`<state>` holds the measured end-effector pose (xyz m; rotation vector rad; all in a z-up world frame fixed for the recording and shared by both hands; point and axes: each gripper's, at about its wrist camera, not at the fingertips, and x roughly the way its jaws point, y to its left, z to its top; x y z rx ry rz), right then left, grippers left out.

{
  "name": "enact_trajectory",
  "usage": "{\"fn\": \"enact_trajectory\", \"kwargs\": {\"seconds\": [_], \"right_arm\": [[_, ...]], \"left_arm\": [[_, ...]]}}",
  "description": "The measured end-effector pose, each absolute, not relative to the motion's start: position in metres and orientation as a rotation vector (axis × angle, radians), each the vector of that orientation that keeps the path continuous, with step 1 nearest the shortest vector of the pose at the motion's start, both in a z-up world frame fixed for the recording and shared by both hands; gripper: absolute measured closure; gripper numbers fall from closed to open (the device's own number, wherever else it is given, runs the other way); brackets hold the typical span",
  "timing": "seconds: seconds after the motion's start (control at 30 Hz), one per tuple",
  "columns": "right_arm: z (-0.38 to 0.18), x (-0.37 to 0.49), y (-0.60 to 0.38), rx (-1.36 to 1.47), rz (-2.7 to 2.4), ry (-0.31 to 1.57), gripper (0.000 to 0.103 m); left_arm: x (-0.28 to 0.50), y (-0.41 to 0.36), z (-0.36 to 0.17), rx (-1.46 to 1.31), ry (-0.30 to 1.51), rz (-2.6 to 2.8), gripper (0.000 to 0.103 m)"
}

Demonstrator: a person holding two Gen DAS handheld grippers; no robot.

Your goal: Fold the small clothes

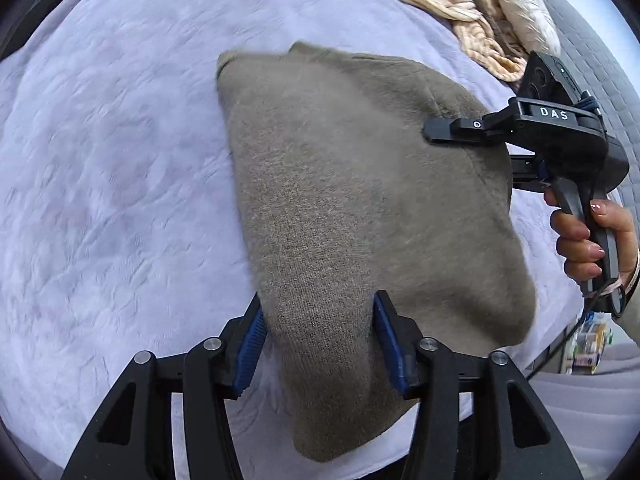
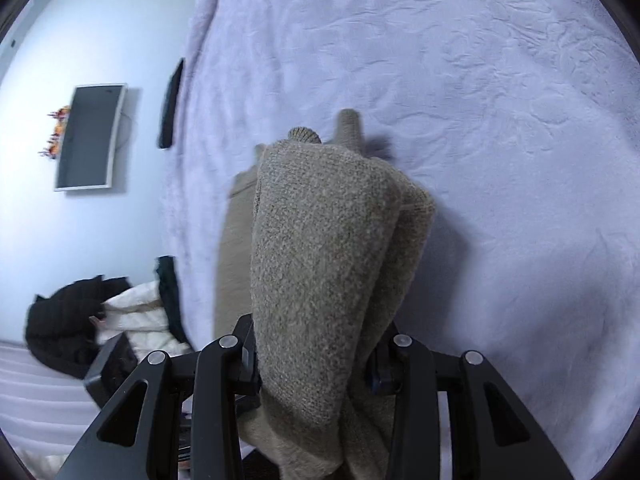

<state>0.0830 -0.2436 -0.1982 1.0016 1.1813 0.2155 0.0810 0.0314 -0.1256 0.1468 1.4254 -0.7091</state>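
Note:
A taupe knit sweater (image 1: 360, 200) lies folded on the pale lilac bedspread (image 1: 120, 160). My left gripper (image 1: 318, 308) straddles its near-left part. The blue pads (image 1: 250, 344) stand apart, with cloth between them but not pinched. At the sweater's right edge my right gripper (image 1: 440, 132) is held by a person's hand (image 1: 580, 236). In the right wrist view the right gripper (image 2: 316, 344) is shut on a thick bunch of the sweater (image 2: 320, 260), which drapes forward onto the bedspread (image 2: 480, 120). A ribbed cuff or collar (image 2: 304, 135) shows at its far end.
Cream and beige knitted clothes (image 1: 460, 12) lie in a heap at the far right of the bed. Off the bed's left side in the right wrist view are a wall screen (image 2: 90, 136) and a pile of dark and white clothing (image 2: 68, 320).

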Motion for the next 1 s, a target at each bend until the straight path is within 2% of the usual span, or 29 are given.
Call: {"fn": "enact_trajectory", "kwargs": {"seconds": [0.07,0.1,0.13,0.5,0.67,0.7,0.73,0.77,0.9,1.0], "right_arm": [[-0.207,0.083,-0.25,0.995,0.149,1.203,0.05],[-0.208,0.082,-0.252,0.982,0.121,1.213,0.04],[-0.206,0.08,-0.253,0.969,0.102,1.218,0.038],[-0.134,-0.012,-0.233,0.862,0.105,1.192,0.041],[-0.151,-0.037,-0.188,0.849,0.134,1.291,0.054],[-0.155,-0.039,-0.183,0.849,0.124,1.304,0.068],[-0.159,-0.039,-0.179,0.852,0.116,1.315,0.086],[-0.16,-0.038,-0.176,0.843,0.101,1.32,0.093],[-0.152,-0.038,-0.169,0.711,0.033,1.333,0.096],[-0.165,-0.05,-0.177,0.706,-0.029,1.375,0.096]], "left_arm": [[0.079,0.039,-0.126,0.119,1.408,-0.705,0.037],[0.078,0.04,-0.125,0.119,1.403,-0.703,0.037],[0.076,0.043,-0.124,0.119,1.397,-0.699,0.037],[0.069,0.079,-0.089,0.148,1.299,-0.642,0.037],[0.066,0.07,-0.091,0.182,1.311,-0.632,0.037],[0.066,0.07,-0.091,0.183,1.311,-0.63,0.037],[0.065,0.068,-0.091,0.188,1.311,-0.628,0.037],[0.064,0.065,-0.091,0.195,1.309,-0.63,0.037],[0.055,0.057,-0.101,0.293,1.299,-0.627,0.037],[0.047,0.055,-0.118,0.331,1.323,-0.63,0.037]]}}
